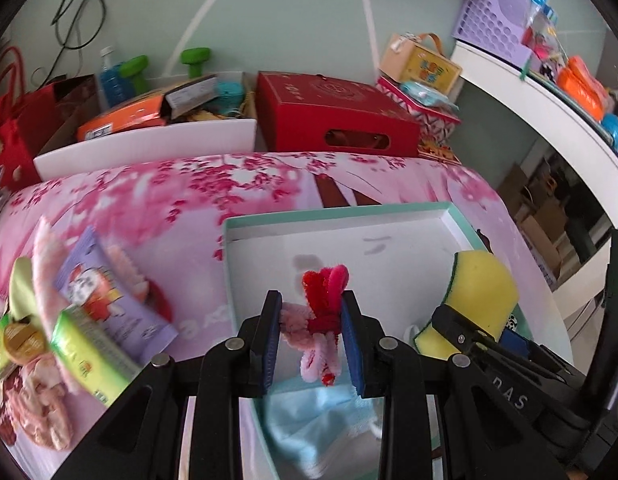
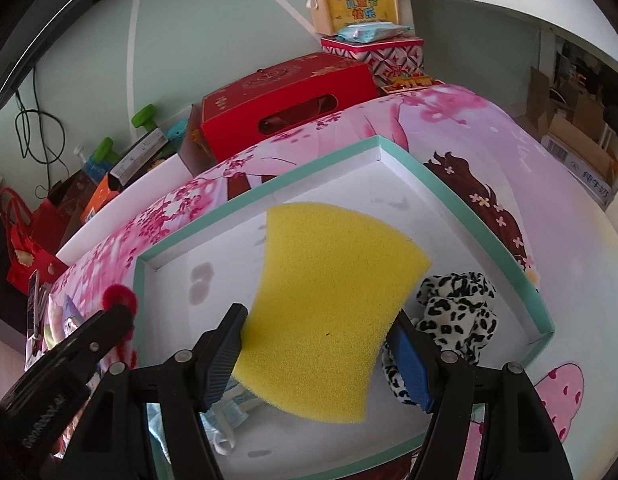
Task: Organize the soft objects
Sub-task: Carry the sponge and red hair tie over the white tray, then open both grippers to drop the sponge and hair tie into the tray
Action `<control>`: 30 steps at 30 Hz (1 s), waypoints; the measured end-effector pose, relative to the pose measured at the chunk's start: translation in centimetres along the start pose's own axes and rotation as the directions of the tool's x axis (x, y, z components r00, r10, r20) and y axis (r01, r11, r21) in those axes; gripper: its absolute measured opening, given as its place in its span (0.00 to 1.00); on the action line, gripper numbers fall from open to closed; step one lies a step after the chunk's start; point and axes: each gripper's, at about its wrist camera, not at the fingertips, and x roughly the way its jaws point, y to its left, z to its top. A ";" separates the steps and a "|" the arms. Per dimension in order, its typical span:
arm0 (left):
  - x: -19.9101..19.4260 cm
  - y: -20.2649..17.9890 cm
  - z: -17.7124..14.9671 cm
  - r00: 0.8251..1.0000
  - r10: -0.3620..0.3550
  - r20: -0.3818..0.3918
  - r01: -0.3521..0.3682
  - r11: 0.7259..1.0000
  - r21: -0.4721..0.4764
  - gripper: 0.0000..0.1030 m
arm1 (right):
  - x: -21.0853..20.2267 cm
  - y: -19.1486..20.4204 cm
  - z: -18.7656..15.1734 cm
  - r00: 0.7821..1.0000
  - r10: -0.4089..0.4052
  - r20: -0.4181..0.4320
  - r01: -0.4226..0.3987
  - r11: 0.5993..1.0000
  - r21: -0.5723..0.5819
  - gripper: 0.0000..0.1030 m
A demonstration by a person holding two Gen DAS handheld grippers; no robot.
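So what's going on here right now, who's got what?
A person holds a gripper in each hand over the teal-rimmed tray on the pink floral cloth. The left gripper is shut on a red and pink fuzzy pipe-cleaner bundle. The right gripper is shut on the yellow sponge. A leopard-print fabric piece and a blue face mask already lie in the tray. Packets remain outside it, on the cloth.

Yellow sponge (image 2: 329,304) between right gripper (image 2: 317,360) jaws, above teal-rimmed tray (image 2: 461,196).
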 end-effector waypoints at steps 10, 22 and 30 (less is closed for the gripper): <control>1.2 -1.5 0.0 1.000 -0.008 -0.014 0.009 0.999 0.053 0.42 | 0.1 -0.4 0.1 1.000 -0.019 0.003 0.019 1.000 0.011 0.71; 0.4 1.3 0.3 0.999 0.043 0.004 -0.042 0.999 -0.032 0.77 | -0.2 -0.5 0.2 0.998 -0.055 0.032 0.055 0.998 0.001 0.86; 0.4 3.7 0.4 0.993 0.119 0.000 -0.118 0.986 -0.114 0.97 | -0.3 -0.2 0.2 0.996 -0.074 0.053 0.075 0.997 -0.023 1.00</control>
